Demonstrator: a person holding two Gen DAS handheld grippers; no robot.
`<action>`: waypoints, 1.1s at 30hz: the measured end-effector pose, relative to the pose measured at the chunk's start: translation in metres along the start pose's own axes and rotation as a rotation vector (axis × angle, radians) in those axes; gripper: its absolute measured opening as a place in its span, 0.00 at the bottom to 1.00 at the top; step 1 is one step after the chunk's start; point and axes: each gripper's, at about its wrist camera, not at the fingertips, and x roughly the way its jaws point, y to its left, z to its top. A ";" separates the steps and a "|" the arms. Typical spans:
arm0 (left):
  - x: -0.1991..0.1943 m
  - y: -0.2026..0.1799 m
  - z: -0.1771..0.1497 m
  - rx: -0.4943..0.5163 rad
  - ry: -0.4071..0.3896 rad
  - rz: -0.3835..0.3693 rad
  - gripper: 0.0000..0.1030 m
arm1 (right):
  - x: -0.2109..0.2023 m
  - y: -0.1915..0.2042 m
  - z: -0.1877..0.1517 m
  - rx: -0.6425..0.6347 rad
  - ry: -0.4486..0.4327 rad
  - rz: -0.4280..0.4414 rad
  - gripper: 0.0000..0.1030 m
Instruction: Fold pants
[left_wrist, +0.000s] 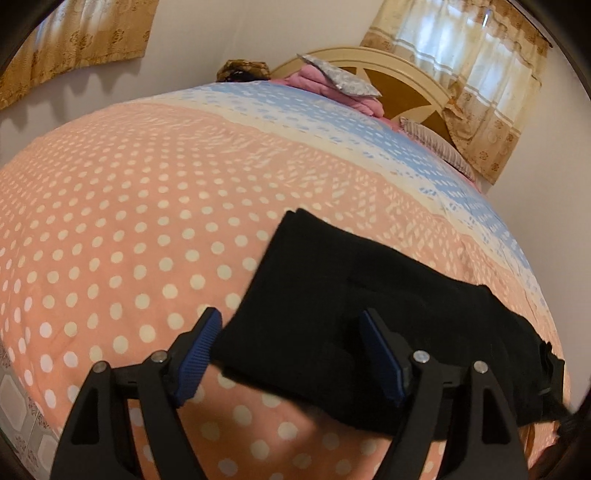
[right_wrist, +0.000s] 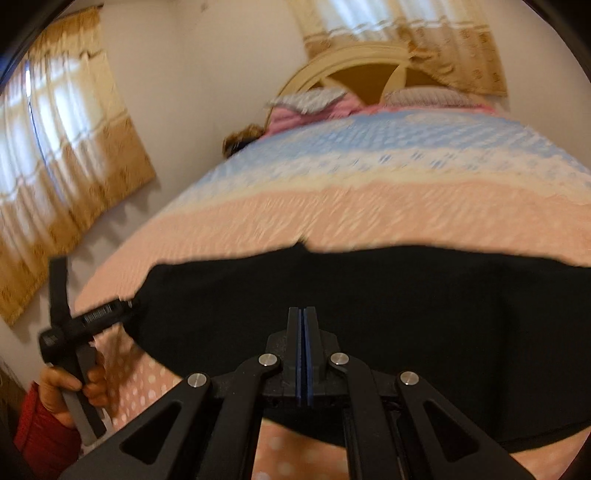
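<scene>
Lying folded on the bed (left_wrist: 110, 221), the black pants (left_wrist: 332, 277) sit between the spread, released left gripper (left_wrist: 291, 354). Right gripper (right_wrist: 303, 350) is clenched empty above them.

Your left gripper (left_wrist: 290, 354) has black linkage arms with triangular cut-outs, silver round pivot screws and ribbed blue pads (left_wrist: 201, 356). Your right gripper (right_wrist: 301, 314) matches it, black with thin blue pads. At lower left of the right wrist view, your hand (right_wrist: 61, 387) wears a red sleeve (right_wrist: 40, 439).
</scene>
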 end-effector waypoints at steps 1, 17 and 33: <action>-0.002 0.004 -0.001 -0.002 -0.002 -0.004 0.80 | 0.016 0.000 -0.008 0.006 0.067 -0.018 0.02; -0.012 0.018 -0.006 -0.097 -0.012 -0.055 0.33 | 0.019 -0.011 -0.029 0.038 -0.022 0.014 0.02; -0.075 -0.144 0.016 0.305 -0.231 -0.271 0.19 | -0.065 -0.059 -0.015 0.213 -0.114 0.060 0.02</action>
